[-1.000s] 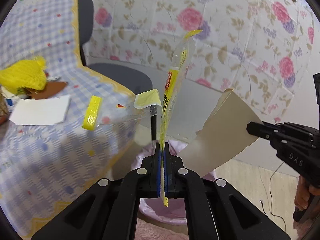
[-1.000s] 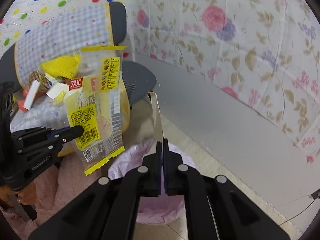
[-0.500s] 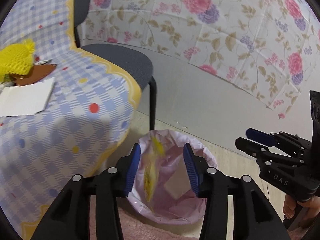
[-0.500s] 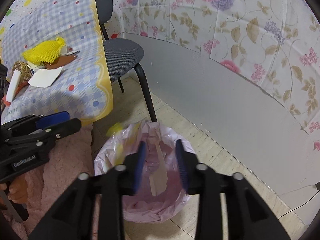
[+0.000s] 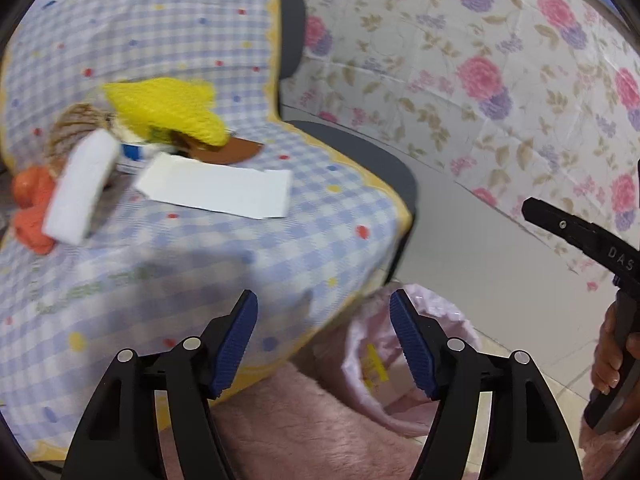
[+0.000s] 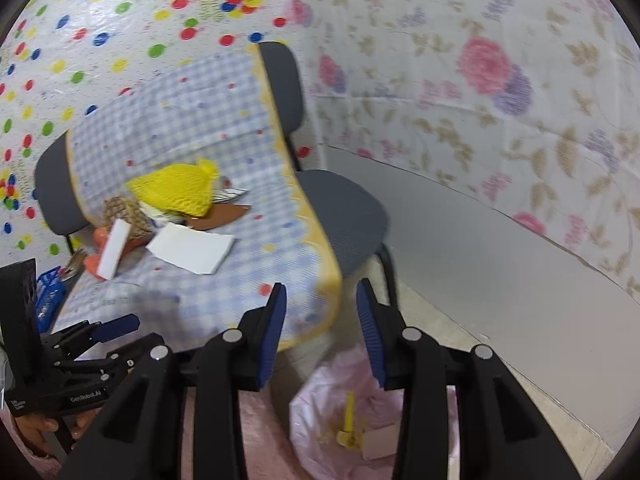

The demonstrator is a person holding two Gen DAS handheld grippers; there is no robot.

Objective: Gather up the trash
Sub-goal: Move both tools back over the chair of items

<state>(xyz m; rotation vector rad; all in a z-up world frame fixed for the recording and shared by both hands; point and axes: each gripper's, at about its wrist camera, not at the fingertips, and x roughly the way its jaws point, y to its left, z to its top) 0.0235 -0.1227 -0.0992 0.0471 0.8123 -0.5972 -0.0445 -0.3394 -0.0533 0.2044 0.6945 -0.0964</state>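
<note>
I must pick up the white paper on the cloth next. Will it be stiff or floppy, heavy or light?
The white paper looks thin and flat, so probably light and floppy. It lies flush on the cloth, so catching an edge may be hard. It would likely slide if pushed.

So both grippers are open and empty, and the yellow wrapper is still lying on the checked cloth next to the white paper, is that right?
Not quite. The yellow wrapper is in the pink-lined bin, as the right wrist view shows, not on the checked cloth. The rest holds: the left gripper and right gripper are open and empty, and the white paper lies on the cloth.
</note>
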